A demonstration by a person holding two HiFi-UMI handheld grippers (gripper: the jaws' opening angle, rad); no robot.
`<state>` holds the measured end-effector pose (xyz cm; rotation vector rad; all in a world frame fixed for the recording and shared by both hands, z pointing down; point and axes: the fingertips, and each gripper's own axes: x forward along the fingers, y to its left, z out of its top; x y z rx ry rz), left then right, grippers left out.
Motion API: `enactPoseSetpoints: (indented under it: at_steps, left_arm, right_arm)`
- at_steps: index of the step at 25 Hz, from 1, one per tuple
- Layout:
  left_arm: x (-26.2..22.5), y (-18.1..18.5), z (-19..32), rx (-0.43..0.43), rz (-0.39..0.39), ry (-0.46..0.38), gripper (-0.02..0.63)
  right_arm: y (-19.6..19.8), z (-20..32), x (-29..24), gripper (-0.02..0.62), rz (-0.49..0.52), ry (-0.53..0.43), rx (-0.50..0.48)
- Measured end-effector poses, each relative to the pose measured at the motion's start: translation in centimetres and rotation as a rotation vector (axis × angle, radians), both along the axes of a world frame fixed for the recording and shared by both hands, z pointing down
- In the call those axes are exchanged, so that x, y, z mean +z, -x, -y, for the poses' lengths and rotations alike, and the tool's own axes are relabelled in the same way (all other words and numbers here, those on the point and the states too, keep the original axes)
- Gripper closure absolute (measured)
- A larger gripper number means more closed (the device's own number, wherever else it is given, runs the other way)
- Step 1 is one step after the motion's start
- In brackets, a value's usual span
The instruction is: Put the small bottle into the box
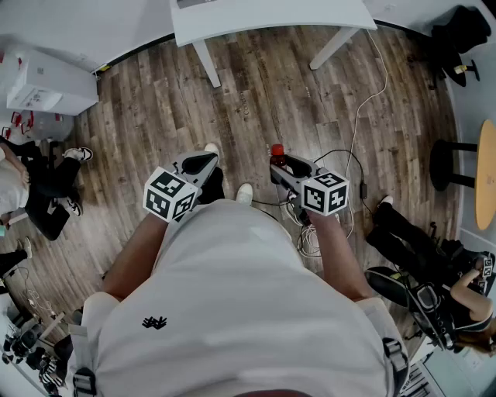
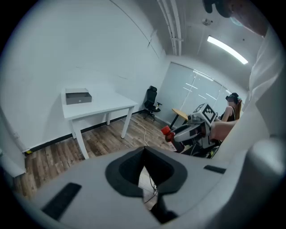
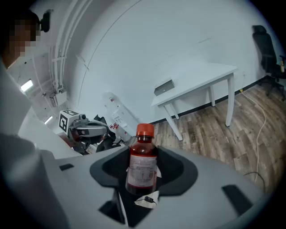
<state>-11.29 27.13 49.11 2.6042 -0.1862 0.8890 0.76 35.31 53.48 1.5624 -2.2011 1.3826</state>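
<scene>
A small bottle (image 3: 142, 162) of dark red liquid, with a red cap and a white label, stands upright between the pads of my right gripper (image 3: 143, 154), which is shut on it. From the head view that gripper (image 1: 282, 167) is held at waist height over the wooden floor, the bottle's cap (image 1: 277, 150) showing at its tip. My left gripper (image 1: 204, 164) hangs beside it; its jaws meet with nothing between them (image 2: 144, 151). The grey box (image 2: 78, 96) lies on a white table (image 2: 111, 107) against the far wall, well apart from both grippers; the box (image 3: 164, 86) also shows in the right gripper view.
The white table (image 1: 232, 23) stands ahead on wooden flooring. Cables (image 1: 350, 147) trail across the floor to the right. A black stool (image 1: 449, 164) and a round wooden table (image 1: 487, 174) are at far right. People sit at left (image 1: 39, 190) and right (image 1: 430, 267). A white cabinet (image 1: 46, 85) stands at far left.
</scene>
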Motion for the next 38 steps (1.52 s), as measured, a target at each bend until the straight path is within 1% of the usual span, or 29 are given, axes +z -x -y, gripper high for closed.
enactPoseSetpoints:
  at_steps: [6, 8, 11, 13, 18, 21, 26, 29, 35, 38]
  left_arm:
    - [1.0, -2.4, 3.1, -0.003, -0.032, -0.027, 0.600]
    - [1.0, -3.6, 5.0, -0.003, -0.044, -0.029, 0.600]
    - [0.2, -5.5, 10.4, 0.007, -0.081, -0.009, 0.600]
    - [0.1, -6.0, 13.3, 0.017, -0.102, 0.001, 0.600]
    - [0.3, -5.7, 19.0, 0.016, -0.137, -0.020, 0.600]
    - [0.1, -5.1, 22.7, -0.004, -0.128, -0.057, 0.600]
    - [-0.7, -3.6, 25.9, -0.059, -0.124, -0.096, 0.600]
    - [-0.4, -3.1, 28.1, -0.114, -0.113, -0.106, 0.600]
    - [-0.4, -2.4, 33.5, -0.274, -0.126, -0.068, 0.600]
    - [-0.5, -2.2, 37.3, -0.376, -0.105, -0.073, 0.600]
  right_arm:
    - [-1.9, 2.7, 0.3, 0.396, -0.026, -0.017, 0.014]
    - [-2.9, 4.2, 0.1, 0.396, -0.030, -0.011, 0.024]
    - [-4.1, 9.2, -1.0, 0.396, -0.036, 0.022, 0.033]
    - [-4.6, 12.4, -1.4, 0.396, -0.037, 0.041, 0.037]
    - [-5.1, 19.1, -1.4, 0.394, -0.011, 0.049, 0.062]
    - [-5.8, 24.1, -1.8, 0.394, -0.011, 0.048, 0.064]
    - [-6.5, 32.0, -2.5, 0.394, -0.015, 0.051, 0.029]
    - [-7.2, 37.2, -2.7, 0.394, -0.013, 0.045, 0.003]
    - [-8.7, 47.5, -1.8, 0.394, 0.026, 0.058, -0.037]
    - [-9.7, 52.7, -0.8, 0.394, 0.045, 0.073, -0.061]
